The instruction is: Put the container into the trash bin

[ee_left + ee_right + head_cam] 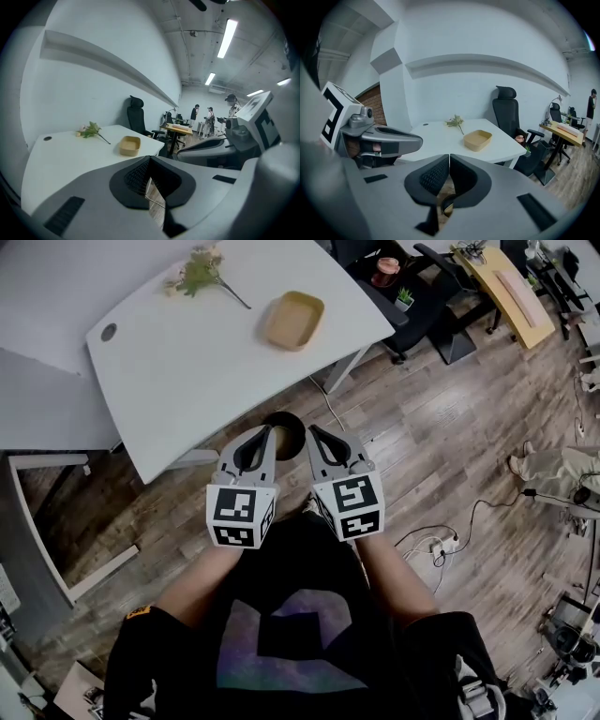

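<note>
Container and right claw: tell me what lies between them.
The head view shows only bare white tabletop, then a strip of wood floor, between the container and the right claw. Nothing stands there.

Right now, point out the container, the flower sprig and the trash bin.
container [292, 321], head view, its inner floor.
flower sprig [199, 274], head view, its leaves.
trash bin [289, 432], head view, its dark opening.
</note>
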